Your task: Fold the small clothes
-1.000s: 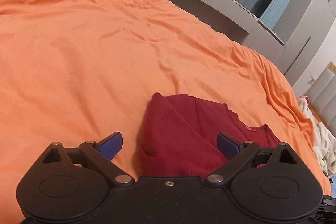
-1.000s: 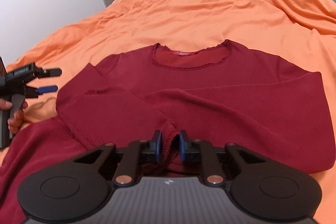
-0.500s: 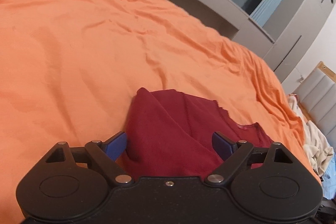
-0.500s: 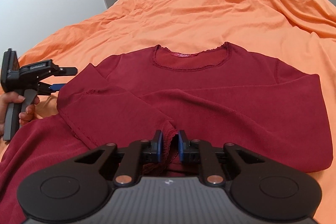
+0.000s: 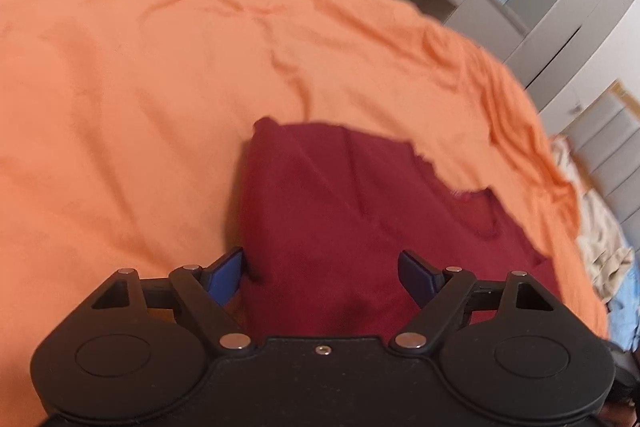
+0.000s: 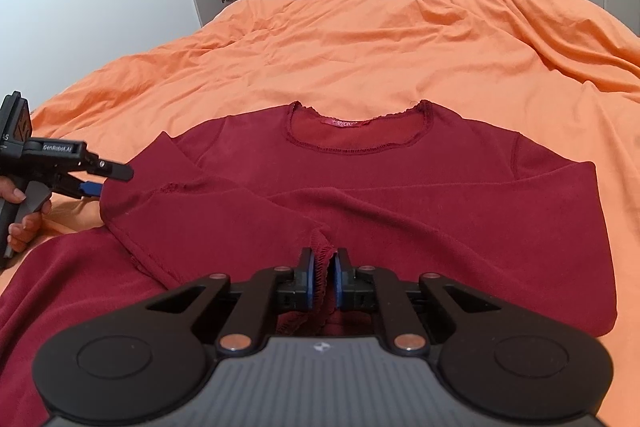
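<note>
Between the closing right gripper (image 6: 323, 277) pads: frilled cuff of dark red knit long-sleeved top (image 6: 400, 195), pinched. Between the wide, closing left gripper (image 5: 320, 273) fingers: folded shoulder edge, ungripped, on orange bedsheet (image 5: 140, 67).

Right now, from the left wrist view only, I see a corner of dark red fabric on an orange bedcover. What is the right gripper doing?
Observer: The right gripper is closing its jaws on a lace-edged sleeve cuff folded across the long-sleeved top.
Operator: And the other sleeve?
Observer: The other sleeve also appears folded in across the body.
Operator: Where is my gripper on the garment?
Observer: The left gripper, jaws closing with fabric between them, is at the top's folded shoulder edge.
</note>
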The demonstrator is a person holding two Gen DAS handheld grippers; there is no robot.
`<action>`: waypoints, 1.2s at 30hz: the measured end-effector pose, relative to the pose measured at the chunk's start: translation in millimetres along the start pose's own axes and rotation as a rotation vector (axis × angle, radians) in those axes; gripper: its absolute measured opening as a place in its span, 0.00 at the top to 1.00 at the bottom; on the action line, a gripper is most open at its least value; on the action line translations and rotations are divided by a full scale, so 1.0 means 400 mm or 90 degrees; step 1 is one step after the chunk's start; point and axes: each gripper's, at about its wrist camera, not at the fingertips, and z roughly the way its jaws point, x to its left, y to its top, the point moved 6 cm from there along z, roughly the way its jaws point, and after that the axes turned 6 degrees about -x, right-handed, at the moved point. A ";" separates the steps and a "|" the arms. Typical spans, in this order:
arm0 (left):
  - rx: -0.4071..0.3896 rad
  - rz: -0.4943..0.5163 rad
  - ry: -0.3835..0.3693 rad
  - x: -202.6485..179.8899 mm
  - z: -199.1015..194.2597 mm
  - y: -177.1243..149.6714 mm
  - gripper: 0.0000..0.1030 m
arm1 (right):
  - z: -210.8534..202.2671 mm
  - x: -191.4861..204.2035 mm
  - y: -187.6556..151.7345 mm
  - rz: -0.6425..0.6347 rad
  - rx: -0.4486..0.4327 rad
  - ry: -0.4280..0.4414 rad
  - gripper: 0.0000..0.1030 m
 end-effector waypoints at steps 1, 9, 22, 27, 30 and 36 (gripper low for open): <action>0.013 0.004 0.009 0.002 0.001 -0.005 0.19 | 0.000 -0.001 0.000 0.001 0.001 0.000 0.89; 0.055 0.004 0.023 0.009 -0.002 -0.023 0.64 | -0.001 -0.001 -0.002 0.000 0.001 0.001 0.89; 0.043 0.020 0.185 0.016 -0.033 -0.020 0.86 | 0.008 0.023 -0.022 -0.034 0.041 -0.004 0.89; 0.044 -0.021 0.180 0.034 -0.042 -0.020 0.77 | -0.012 0.015 -0.021 -0.028 0.038 -0.010 0.86; 0.035 -0.041 0.175 0.039 -0.066 -0.019 0.70 | -0.040 0.007 -0.017 -0.027 0.031 -0.012 0.77; 0.010 -0.049 0.159 0.015 -0.132 -0.038 0.38 | -0.117 -0.019 -0.017 -0.024 0.012 -0.021 0.43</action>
